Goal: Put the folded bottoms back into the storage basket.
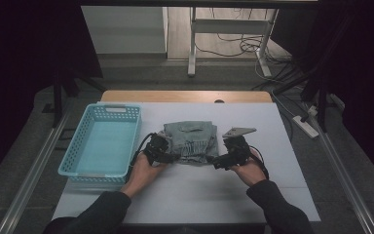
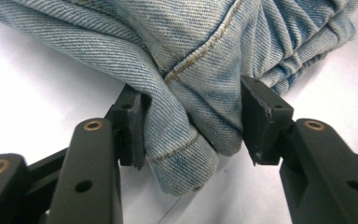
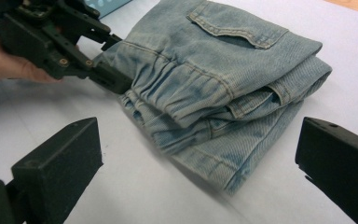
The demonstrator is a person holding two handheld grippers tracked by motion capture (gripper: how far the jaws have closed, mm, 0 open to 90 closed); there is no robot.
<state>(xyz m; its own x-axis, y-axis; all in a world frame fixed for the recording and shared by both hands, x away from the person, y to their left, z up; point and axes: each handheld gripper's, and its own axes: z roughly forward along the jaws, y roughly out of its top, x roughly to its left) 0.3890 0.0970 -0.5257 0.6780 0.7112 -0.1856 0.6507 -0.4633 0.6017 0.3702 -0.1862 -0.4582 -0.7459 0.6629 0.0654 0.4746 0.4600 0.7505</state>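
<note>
High view overlooks the table; both gripper views closely share the jeans (image 3: pixel 223 93).

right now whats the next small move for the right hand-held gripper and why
Probably ease the right hand-held gripper forward onto the folded jeans' near edge and close. Its jaws stand open, short of the denim, while the left hand-held gripper already pinches the other side.
</note>
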